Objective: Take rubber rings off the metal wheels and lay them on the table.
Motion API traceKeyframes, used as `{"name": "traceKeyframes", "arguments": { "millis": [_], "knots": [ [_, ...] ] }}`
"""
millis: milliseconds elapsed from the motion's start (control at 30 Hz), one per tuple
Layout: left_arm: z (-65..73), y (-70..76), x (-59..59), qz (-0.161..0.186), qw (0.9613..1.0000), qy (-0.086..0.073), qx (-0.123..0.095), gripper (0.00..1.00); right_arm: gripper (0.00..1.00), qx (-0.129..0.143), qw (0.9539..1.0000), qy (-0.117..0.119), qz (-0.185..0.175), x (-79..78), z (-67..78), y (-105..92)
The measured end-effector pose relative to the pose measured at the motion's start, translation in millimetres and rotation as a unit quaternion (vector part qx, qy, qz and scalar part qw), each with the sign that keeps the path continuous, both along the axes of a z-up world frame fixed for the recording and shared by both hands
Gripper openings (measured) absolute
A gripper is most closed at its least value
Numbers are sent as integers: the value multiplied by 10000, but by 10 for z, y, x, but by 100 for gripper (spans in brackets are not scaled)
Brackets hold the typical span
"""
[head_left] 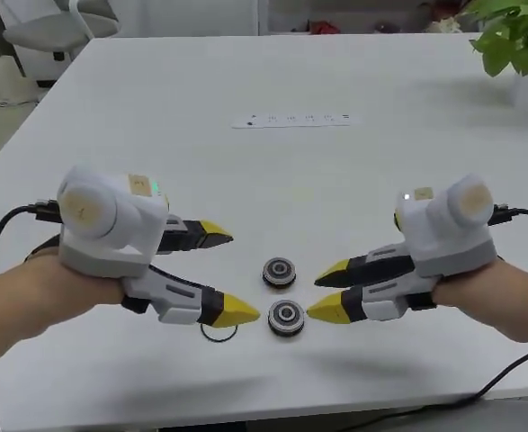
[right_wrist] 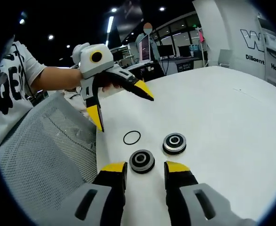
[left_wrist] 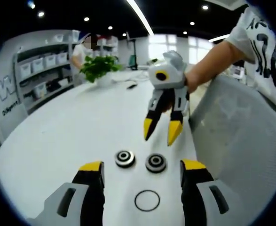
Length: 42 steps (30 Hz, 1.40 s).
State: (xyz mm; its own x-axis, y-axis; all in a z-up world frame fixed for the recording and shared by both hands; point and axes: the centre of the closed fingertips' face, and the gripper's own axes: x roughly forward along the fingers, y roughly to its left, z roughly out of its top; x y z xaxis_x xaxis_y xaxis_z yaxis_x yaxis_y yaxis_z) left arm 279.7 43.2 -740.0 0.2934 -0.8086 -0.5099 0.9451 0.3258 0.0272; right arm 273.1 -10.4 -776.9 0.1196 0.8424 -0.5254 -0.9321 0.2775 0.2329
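Left tool (head_left: 238,274), jaws apart, over loose ring (head_left: 219,333); wheels (head_left: 286,317) before right tool (head_left: 319,294).

The broad white counter (head_left: 335,198) is finished smooth and matt. Bright polished metal is seen at the hubs of the farther round wheel (head_left: 280,272) and the nearer round wheel (head_left: 286,317), each banded in dull black rubber. The thin loose black ring (left_wrist: 147,200), small in view, is probably matt rubber. The left tool (head_left: 244,276) and right tool (head_left: 314,295) are cased in satin white plastic, with yellow-tipped black jaws.
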Motion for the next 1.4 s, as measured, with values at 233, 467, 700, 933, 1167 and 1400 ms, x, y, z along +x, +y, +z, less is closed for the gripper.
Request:
{"name": "traceKeyframes", "arguments": {
  "millis": [233,467,700,933,1167,1400],
  "knots": [
    [-125,-76,-38,-118,9998,162,81,62,28,-168,9997,4,165,-31,-117,39],
    [-245,-144,-67,-230,9992,288,179,58,28,-308,9991,-15,282,-54,-203,70],
    [-318,-221,-91,-334,9985,378,232,53,27,-396,9987,-26,333,-52,-257,78],
    [-370,-290,-90,-393,9979,447,248,46,26,-435,9984,-21,356,-46,-301,90],
    [-419,-350,-102,-470,9972,516,265,38,24,-446,9982,-45,388,-62,-317,109],
    [-510,-416,-148,-562,9964,529,345,32,22,-433,9984,-42,363,-60,-326,97]
  ]
}}
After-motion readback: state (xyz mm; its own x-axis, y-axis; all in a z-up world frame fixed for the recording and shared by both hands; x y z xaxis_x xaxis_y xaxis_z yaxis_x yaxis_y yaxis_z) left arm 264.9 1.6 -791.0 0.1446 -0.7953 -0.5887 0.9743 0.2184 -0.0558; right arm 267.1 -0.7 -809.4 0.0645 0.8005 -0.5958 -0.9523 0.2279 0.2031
